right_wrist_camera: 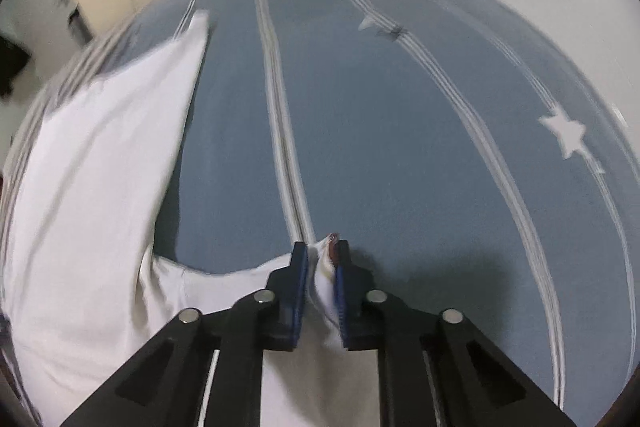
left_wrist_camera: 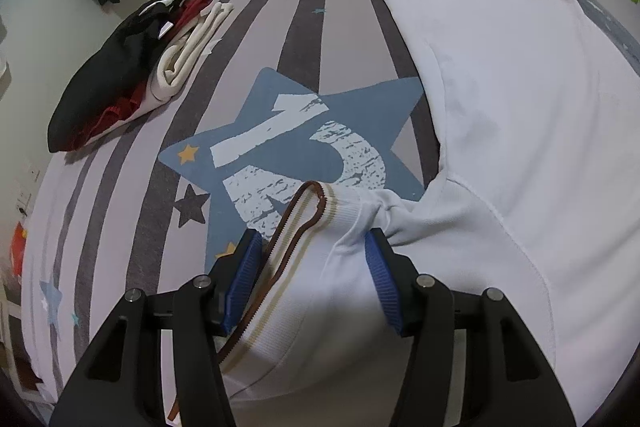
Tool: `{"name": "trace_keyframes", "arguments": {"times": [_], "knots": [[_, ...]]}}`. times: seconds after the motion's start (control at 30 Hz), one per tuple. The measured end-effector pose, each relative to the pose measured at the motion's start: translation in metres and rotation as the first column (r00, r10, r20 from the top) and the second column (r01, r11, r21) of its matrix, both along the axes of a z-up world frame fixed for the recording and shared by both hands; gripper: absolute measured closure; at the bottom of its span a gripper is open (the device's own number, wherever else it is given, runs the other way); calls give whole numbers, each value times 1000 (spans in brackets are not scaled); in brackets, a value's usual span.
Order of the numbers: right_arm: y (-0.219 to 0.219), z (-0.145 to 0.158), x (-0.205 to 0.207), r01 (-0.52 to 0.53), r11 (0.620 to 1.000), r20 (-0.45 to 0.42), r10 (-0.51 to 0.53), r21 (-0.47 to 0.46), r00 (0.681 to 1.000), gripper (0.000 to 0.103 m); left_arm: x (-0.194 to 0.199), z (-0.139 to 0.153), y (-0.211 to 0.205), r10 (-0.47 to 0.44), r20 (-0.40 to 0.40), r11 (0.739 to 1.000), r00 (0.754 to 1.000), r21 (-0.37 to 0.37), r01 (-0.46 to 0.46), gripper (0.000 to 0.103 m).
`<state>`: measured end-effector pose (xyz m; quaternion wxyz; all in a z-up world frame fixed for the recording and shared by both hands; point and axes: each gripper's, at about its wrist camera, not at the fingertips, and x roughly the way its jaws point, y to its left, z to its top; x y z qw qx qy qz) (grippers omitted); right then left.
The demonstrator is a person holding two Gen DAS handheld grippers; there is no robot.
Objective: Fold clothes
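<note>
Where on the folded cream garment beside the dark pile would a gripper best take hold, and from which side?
Probably the rounded folded end of the cream garment, the end nearest the left-wrist camera. Its layers meet there in one thick roll, and the striped bed cover lies bare on its right, while the black and red pile crowds its left.

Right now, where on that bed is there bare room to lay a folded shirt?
Free: the striped cover around the blue star, between the folded pile and the white shirt. Also the blue cover to the right of the shirt, seen from the right wrist. Crowded: the bed's left edge, where the pile lies.
</note>
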<state>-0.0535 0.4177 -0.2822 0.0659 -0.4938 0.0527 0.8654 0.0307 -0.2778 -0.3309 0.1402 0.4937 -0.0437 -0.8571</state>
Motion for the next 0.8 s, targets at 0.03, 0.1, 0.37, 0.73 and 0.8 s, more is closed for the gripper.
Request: {"name": "trace_keyframes", "arguments": {"times": [0.03,0.1,0.37,0.73,0.8], "knots": [[3,1,-1,19,999,-9,-19,30,1000,100,0,0,0,0,-1,1000,1000,1,0,51],[9,-6,-8,35,996,12,-36,79,999,103,1,-2,-2,6,-8,1000,1000,13,-6,51],[-3,-22,-3,2,999,35,-1,-40,999,100,2,0,-3,14,-21,999,1000,29,-13,51],[-56,-52,14,-221,975,13,221,5,975,89,24,50,24,-60,-257,990,965,106,90,52],[-60,-64,12,-219,974,16,219,58,976,89,20,47,35,-94,-223,990,970,79,114,52]]}}
